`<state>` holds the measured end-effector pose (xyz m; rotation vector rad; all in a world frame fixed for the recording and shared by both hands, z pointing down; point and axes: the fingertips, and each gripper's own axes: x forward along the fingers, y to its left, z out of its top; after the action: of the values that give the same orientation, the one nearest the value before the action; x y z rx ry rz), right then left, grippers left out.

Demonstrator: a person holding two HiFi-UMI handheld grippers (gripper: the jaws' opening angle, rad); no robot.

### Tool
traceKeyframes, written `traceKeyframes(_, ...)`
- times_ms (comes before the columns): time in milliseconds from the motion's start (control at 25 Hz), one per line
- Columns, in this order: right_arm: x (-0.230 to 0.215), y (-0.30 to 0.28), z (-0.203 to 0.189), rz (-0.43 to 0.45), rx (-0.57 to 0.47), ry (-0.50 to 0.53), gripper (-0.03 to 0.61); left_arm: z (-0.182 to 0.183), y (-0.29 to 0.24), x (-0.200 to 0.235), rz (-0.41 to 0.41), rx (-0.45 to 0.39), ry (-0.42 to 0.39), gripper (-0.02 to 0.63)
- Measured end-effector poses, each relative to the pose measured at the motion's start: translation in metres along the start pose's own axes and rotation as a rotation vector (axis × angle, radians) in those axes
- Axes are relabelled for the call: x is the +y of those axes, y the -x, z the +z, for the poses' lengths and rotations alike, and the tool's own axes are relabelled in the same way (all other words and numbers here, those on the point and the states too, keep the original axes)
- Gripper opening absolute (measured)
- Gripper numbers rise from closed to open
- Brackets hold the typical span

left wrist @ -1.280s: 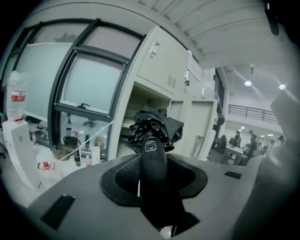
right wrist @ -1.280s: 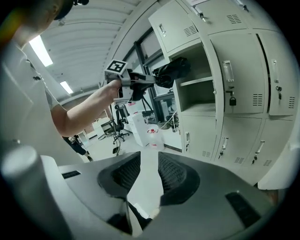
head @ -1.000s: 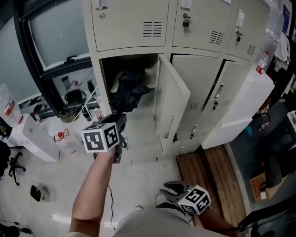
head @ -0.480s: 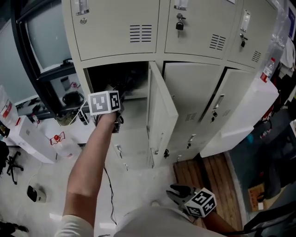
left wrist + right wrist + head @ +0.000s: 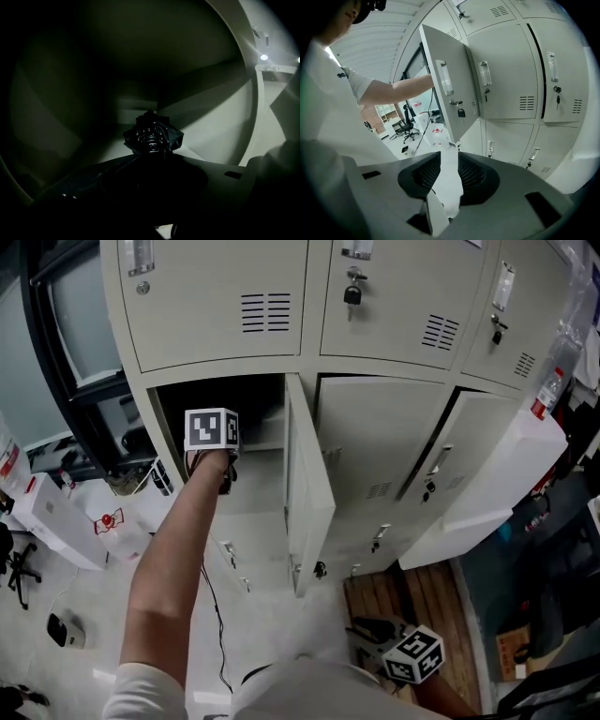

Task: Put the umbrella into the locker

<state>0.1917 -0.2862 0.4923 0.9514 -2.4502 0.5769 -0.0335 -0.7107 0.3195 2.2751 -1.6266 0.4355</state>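
The folded black umbrella (image 5: 153, 136) points into the dark locker compartment (image 5: 211, 126), with its bunched end ahead of my left gripper (image 5: 151, 161), which is shut on it. In the head view my left arm reaches into the open compartment (image 5: 253, 409). Only that gripper's marker cube (image 5: 211, 429) shows there, and the umbrella is hidden. The compartment's door (image 5: 309, 498) stands swung out to the right. My right gripper (image 5: 367, 627) hangs low near my body, open (image 5: 449, 159), with nothing between its fingers.
Two lower locker doors (image 5: 478, 493) to the right stand ajar. A padlock (image 5: 352, 294) hangs on an upper door. White boxes (image 5: 56, 521) and a cable (image 5: 217, 634) lie on the floor at left. Wooden boards (image 5: 412, 587) lie at the locker's foot.
My left arm has pushed forward, carrying the umbrella from in front of the compartment into it, out of the head view's sight. The right gripper stays low.
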Motion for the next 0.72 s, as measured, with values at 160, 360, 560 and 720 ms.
traceKeyframes(160, -0.007, -0.002, 0.003, 0.022, 0.004, 0.005, 0.11, -0.003, -0.006, 0.002, 0.009, 0.013, -0.006, 0.164)
traceKeyframes(360, -0.008, -0.01, 0.004, 0.061, 0.01, 0.014, 0.11, -0.006, -0.008, 0.004, 0.024, -0.001, -0.001, 0.164)
traceKeyframes(560, -0.004, -0.014, 0.002, 0.097, 0.024, 0.026, 0.11, 0.0, -0.001, 0.008, 0.046, -0.022, -0.021, 0.175)
traceKeyframes(720, 0.0, -0.017, -0.001, 0.127, 0.037, 0.028, 0.11, 0.004, 0.016, 0.0, 0.015, -0.049, -0.031, 0.193)
